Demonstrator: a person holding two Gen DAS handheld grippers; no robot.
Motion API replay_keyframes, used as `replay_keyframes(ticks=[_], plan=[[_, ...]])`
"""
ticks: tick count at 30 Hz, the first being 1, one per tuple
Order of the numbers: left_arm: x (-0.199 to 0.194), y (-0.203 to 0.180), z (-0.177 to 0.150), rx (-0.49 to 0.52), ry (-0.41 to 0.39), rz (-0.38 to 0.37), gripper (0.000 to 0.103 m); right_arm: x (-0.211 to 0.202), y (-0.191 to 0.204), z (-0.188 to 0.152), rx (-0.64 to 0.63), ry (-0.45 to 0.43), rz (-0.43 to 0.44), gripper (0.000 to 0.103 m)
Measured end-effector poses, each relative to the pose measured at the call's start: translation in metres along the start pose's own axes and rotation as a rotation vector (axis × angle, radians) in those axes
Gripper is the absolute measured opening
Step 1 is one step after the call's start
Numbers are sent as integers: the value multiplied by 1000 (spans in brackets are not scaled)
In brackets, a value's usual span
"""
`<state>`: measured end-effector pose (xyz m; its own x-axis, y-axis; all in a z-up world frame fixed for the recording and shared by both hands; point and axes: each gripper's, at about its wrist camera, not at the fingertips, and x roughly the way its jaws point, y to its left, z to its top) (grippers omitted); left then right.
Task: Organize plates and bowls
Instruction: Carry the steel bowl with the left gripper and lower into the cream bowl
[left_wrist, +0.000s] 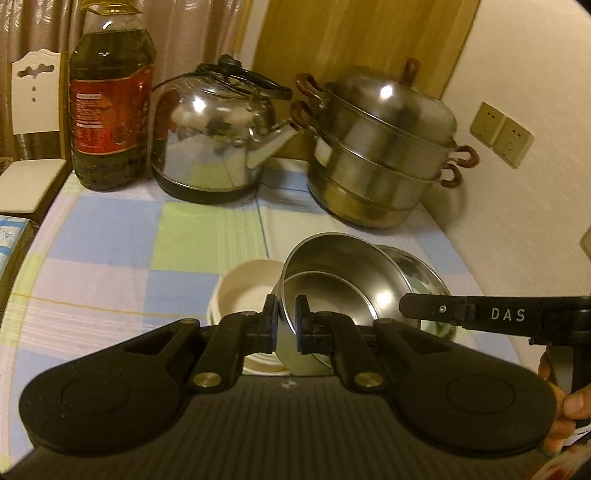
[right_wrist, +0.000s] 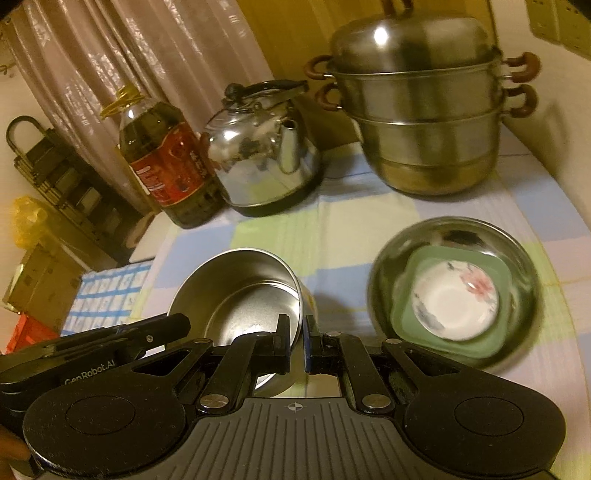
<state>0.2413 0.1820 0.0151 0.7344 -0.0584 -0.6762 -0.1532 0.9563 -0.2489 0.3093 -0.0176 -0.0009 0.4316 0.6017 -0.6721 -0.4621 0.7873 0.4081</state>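
Both grippers hold one steel bowl (left_wrist: 332, 284) above the checked tablecloth. My left gripper (left_wrist: 286, 308) is shut on its near rim, one pad inside and one outside. The right gripper (left_wrist: 410, 308) reaches in from the right to the bowl's far side. In the right wrist view, my right gripper (right_wrist: 298, 326) is shut on the steel bowl's (right_wrist: 236, 291) right rim, and the left gripper (right_wrist: 173, 326) meets its left edge. A cream bowl (left_wrist: 243, 288) sits just below and to the left. A wider steel bowl (right_wrist: 524, 266) holds a green square dish (right_wrist: 498, 332) and a floral plate (right_wrist: 454, 299).
At the back of the table stand an oil bottle (left_wrist: 110, 110), a steel kettle (left_wrist: 214, 140) and a stacked steamer pot (left_wrist: 384, 155). A white chair (left_wrist: 33, 122) is at the far left. Wall sockets (left_wrist: 502, 133) are on the right wall. A hand (left_wrist: 569, 410) grips the right tool.
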Motion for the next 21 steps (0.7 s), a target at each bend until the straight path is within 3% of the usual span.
replay_keyframes(ticks=[21], plan=[[39,27,12,-24,42,69,8,57,1,22,-27,48,30,7]])
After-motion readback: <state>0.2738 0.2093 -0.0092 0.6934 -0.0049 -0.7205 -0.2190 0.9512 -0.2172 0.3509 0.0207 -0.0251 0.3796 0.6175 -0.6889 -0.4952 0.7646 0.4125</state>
